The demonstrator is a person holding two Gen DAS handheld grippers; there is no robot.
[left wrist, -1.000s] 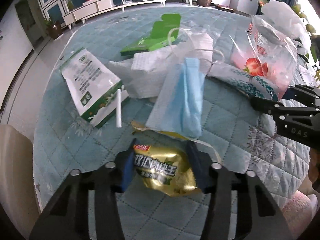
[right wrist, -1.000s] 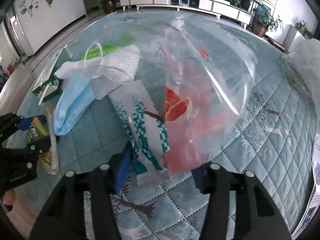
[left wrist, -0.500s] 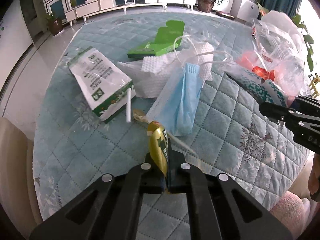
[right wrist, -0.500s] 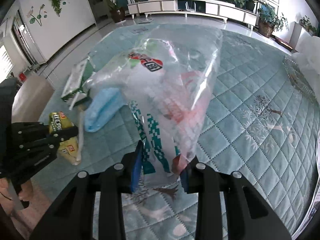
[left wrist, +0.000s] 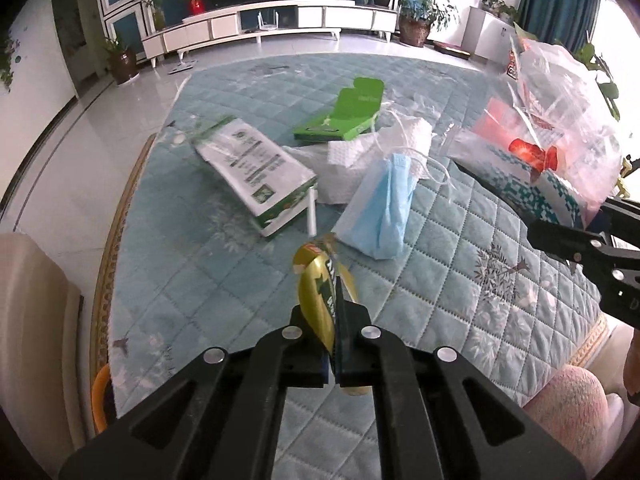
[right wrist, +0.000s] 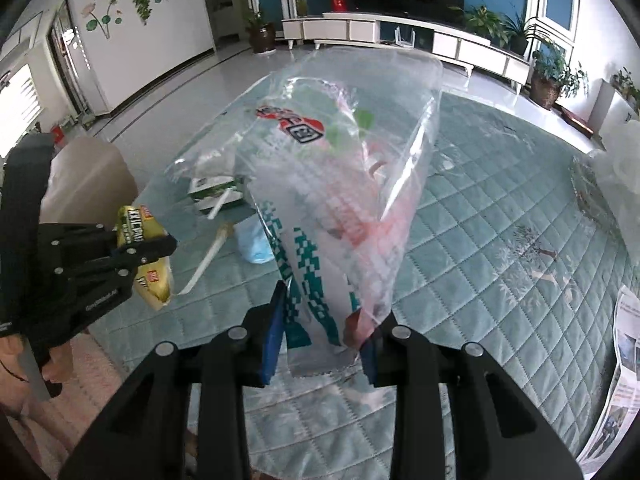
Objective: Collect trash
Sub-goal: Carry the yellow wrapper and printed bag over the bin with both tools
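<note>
Quilted teal table cover (left wrist: 460,272) is the landmark. Biggest item: clear plastic bag (right wrist: 360,184), lifted off the cover, its bottom end clamped between the blue pads of my right gripper (right wrist: 320,344); jaws partly closed, pressing on the bunched plastic. Inside the bag: a white wrapper with teal print (right wrist: 308,276) and something pink-red, blurred through the film. In the left wrist view the same bag sits at the right edge of the cover, with a strawberry picture showing through. Still lying on the cover, mid-field: white-and-green carton (left wrist: 256,172), with a white straw (left wrist: 311,216) against its near end; green flat box (left wrist: 344,116) farther back; white paper towel (left wrist: 376,152) beside the carton; blue face mask (left wrist: 380,208) overlapping the towel's near edge. Smallest: gold snack wrapper (left wrist: 320,296), held above the cover's near side, pinched edge-on in my left gripper (left wrist: 334,344), jaws pressed almost fully together. Right wrist view shows that wrapper flat-on, with red label and print, plus a loose strip hanging from it; left view does not. Right view alone shows printed papers (right wrist: 624,380) at the cover's right edge; the bag hides most of the pile there.
</note>
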